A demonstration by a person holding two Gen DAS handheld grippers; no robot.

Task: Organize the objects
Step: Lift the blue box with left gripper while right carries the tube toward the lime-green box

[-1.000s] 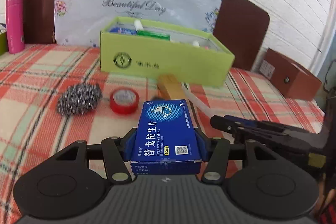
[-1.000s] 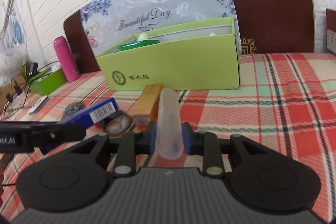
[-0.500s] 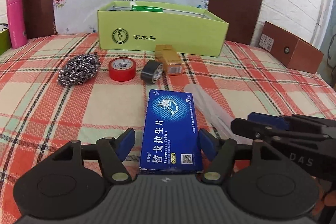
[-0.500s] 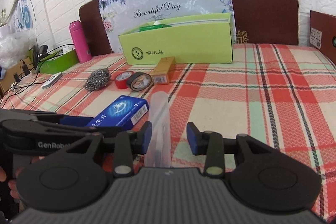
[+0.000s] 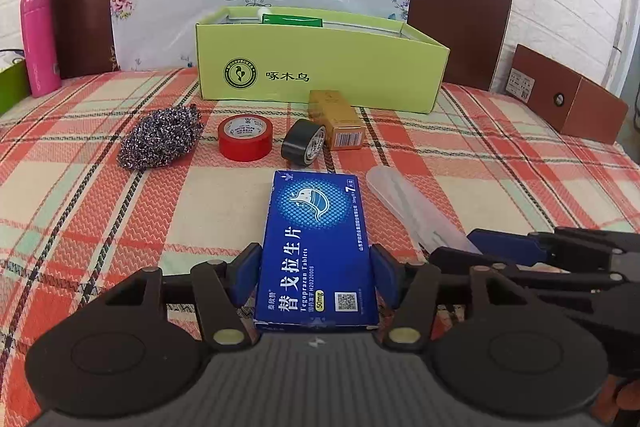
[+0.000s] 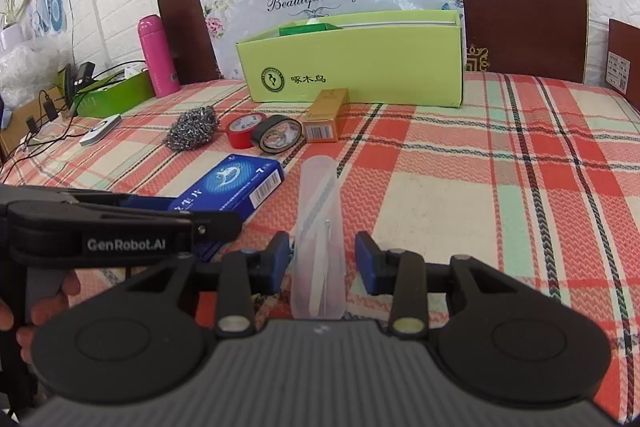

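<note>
A blue medicine box (image 5: 316, 247) lies flat on the plaid tablecloth (image 5: 100, 227). My left gripper (image 5: 316, 267) straddles its near end. Its jaws are closing, and both blue pads touch the box's long sides. To its right lies a clear plastic case (image 6: 320, 211) between the fingers of my right gripper (image 6: 322, 263). That gripper is open, with small gaps beside the case. The green open box (image 5: 320, 67) stands at the back with several items inside. The right gripper's fingers (image 5: 500, 251) show in the left wrist view beside the case (image 5: 408, 203).
Between me and the green box lie a steel scourer (image 5: 160, 139), red tape (image 5: 245, 137), black tape (image 5: 302, 147) and a gold carton (image 5: 336, 121). A pink bottle (image 5: 38, 39) stands far left, a brown box (image 5: 568, 99) far right. Cables and a green tray (image 6: 112, 95) sit at the left edge.
Both grippers pulled back from the green box and came down to the cloth. The right let go of the clear case. The left opened around the blue box, then narrowed onto it again.
</note>
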